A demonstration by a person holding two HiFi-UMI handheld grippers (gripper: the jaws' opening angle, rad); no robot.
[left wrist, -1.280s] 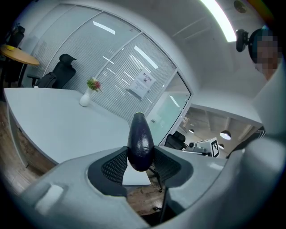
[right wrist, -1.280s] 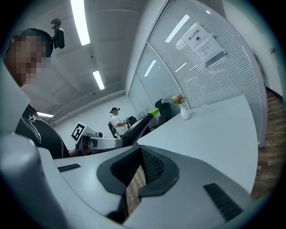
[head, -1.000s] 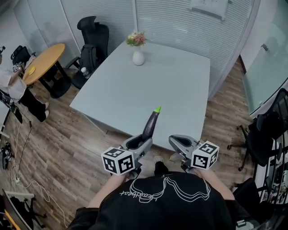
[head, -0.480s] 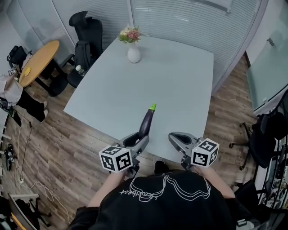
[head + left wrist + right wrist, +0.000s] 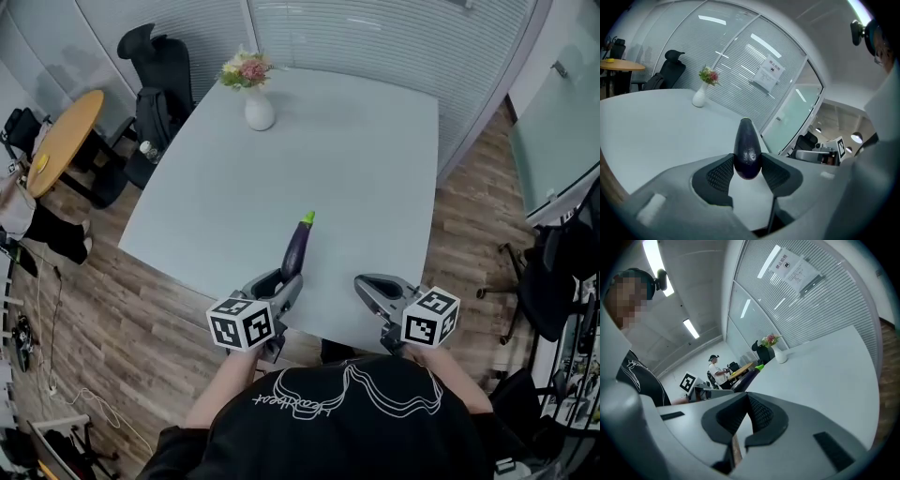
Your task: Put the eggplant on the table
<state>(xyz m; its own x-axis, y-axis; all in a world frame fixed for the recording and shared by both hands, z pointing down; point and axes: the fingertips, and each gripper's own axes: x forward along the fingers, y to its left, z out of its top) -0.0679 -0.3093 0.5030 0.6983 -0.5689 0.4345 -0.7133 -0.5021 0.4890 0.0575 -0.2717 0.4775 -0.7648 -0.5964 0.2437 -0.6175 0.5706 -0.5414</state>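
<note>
A dark purple eggplant with a green stem sticks forward out of my left gripper, which is shut on its thick end. It hangs above the near part of the pale grey table, apart from the surface. In the left gripper view both pads press the eggplant from either side of my left gripper. My right gripper hovers beside it over the table's near edge, shut with nothing in it. In the right gripper view my right gripper has its tips touching, and the eggplant shows at the left.
A white vase with flowers stands at the table's far left corner. Black office chairs and a round wooden table are at the left, with a person beside them. More chairs stand at the right. A glass wall runs behind.
Both grippers have moved forward from above the floor to above the table's near edge. The eggplant, still gripped, now hangs farther over the tabletop and a little lower.
</note>
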